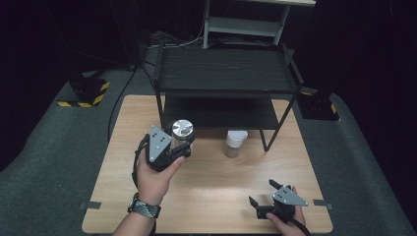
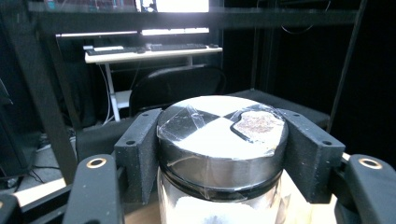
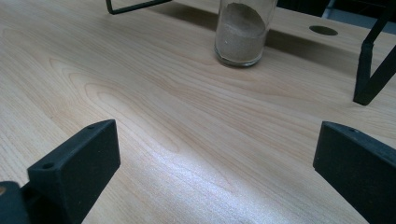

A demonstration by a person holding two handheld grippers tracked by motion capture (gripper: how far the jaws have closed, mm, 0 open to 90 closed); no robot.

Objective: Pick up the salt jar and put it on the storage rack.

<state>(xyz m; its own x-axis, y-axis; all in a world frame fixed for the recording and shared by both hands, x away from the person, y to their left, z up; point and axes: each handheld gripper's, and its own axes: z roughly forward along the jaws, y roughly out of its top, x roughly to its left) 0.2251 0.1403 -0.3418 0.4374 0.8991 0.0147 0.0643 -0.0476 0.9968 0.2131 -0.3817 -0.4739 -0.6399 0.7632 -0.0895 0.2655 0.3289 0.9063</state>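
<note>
A black two-tier shelf rack [image 1: 223, 73] stands at the far end of the wooden table [image 1: 206, 191]. Near its right leg stands a white-capped glass jar [image 1: 235, 143] of sandy powder, upright on the table. Grey carpet [image 1: 49, 147] surrounds the table.

The high view looks forward and down over the wooden table [image 1: 206, 182] toward the black shelf rack [image 1: 223, 73]. The left gripper view sits very close behind a silver-lidded jar [image 2: 222, 140], facing level into the rack. The right gripper view skims low over the tabletop — sharing the sand-filled jar [image 3: 243, 32] with the high view [image 1: 235, 143].
</note>
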